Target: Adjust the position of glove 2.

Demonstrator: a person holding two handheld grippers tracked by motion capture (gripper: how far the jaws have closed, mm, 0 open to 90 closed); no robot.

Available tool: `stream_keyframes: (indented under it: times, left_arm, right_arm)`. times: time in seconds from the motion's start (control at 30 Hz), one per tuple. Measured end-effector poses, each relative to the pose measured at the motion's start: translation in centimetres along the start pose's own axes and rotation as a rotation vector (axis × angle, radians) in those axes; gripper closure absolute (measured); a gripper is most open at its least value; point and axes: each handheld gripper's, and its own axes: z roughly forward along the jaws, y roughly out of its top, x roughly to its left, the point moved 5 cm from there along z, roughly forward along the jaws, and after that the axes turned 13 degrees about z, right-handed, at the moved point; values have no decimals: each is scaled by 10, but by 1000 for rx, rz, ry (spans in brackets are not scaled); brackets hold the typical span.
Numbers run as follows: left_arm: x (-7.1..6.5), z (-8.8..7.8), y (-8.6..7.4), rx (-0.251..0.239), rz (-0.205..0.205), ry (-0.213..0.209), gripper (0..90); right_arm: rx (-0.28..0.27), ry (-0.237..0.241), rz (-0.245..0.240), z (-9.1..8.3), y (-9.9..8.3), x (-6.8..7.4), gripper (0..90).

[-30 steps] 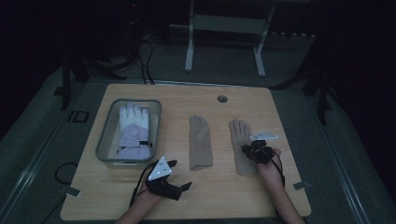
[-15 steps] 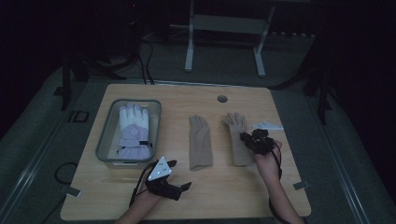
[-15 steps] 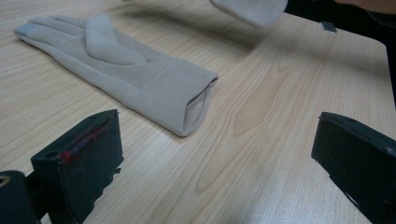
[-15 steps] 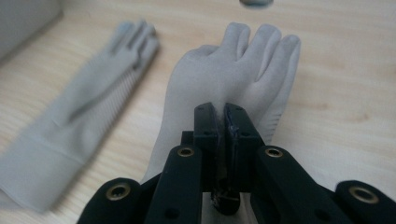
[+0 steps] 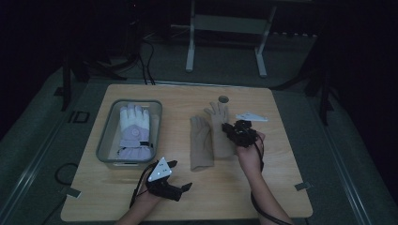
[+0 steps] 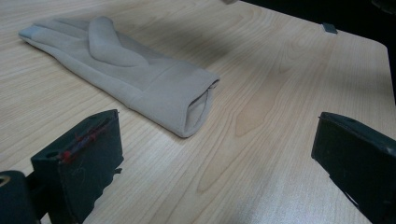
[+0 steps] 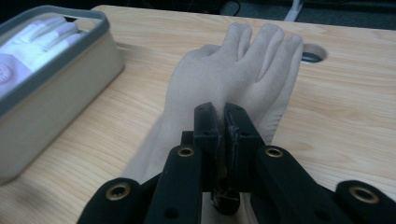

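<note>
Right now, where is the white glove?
In the high view, the white glove lies inside the grey bin on the table's left side, left of the two beige gloves.

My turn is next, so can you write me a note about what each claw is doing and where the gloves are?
Right claw: shut on the right beige glove, lifting it beside its mate.
Left claw: open, holding nothing, low over the table near the front edge.
Left beige glove: flat on the table.
White and purple glove: in the grey bin.
Done: one beige glove gripped.
Left: probably place it, then see to the other beige glove.
</note>
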Motion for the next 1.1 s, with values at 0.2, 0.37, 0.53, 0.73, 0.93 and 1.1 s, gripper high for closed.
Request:
stream_keyframes:
  times: [0.2,0.37,0.53,0.73,0.93,1.1]
  left_arm:
    - [0,-1,0,3,9,5,21]
    - [1,-3,1,-1,8,10,21]
    - [2,-3,1,0,7,13,21]
    - [1,-3,1,0,10,14,21]
    - [1,-3,1,4,8,12,21]
    - [1,-2,1,6,-1,10,21]
  right_arm:
    - [10,20,19,20,-7,27,843]
    - [20,17,24,32,-16,42,843]
    - [35,7,62,42,-28,44,841]
    - [78,-11,89,59,-48,42,834]
    - [136,-28,81,72,-67,36,816]
    - [141,-17,84,75,-72,35,747]
